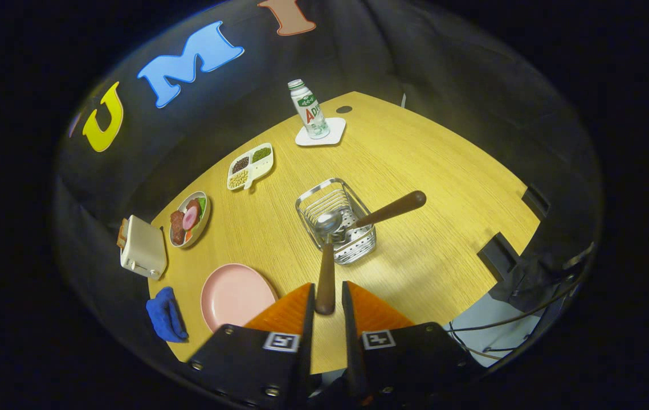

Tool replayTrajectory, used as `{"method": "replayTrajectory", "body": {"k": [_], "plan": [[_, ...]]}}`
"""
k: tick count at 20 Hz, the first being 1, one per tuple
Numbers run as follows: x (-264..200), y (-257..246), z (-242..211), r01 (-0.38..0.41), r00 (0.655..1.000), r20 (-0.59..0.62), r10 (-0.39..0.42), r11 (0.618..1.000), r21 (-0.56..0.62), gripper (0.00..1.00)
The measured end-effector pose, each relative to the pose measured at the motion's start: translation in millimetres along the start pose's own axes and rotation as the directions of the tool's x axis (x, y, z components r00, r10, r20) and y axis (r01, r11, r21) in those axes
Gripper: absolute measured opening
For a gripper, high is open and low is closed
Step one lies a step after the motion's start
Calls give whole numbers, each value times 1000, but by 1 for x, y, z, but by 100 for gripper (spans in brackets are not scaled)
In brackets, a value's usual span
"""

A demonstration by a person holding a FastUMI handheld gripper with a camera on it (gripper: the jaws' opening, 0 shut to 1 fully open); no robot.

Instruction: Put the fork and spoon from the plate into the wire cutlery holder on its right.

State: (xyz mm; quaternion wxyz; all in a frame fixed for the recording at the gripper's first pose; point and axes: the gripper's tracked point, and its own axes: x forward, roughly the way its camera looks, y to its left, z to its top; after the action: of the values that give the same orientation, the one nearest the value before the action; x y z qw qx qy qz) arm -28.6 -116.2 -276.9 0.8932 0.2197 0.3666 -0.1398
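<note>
Spoon (326, 267) in gripper (327, 302), bowl toward holder (335, 219).

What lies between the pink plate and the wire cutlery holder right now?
Bare wooden table between the pink plate and the holder, by the gripper view. The gripper holds the spoon over the holder.

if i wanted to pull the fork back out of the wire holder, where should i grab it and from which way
Probably by the free end of its wooden handle, coming from above on the holder's right. The fork leans out over the wire cutlery holder's right rim with its head down inside, so only the handle is clear. The gripper is shut on the spoon, whose bowl hangs over the holder, so drop that first.
</note>
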Motion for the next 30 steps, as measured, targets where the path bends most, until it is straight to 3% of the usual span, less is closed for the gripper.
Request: {"method": "replayTrajectory", "body": {"k": [3,17,22,27,30], "plan": [[-2,2,6,3,999,41,-2,1000,-19,98],[-6,0,4,8,999,42,-7,999,-33,99],[-6,-3,10,38,998,62,-31,994,-102,99],[-13,3,36,63,988,155,-29,975,-215,99],[-27,17,60,49,972,236,15,963,-263,99]]}}
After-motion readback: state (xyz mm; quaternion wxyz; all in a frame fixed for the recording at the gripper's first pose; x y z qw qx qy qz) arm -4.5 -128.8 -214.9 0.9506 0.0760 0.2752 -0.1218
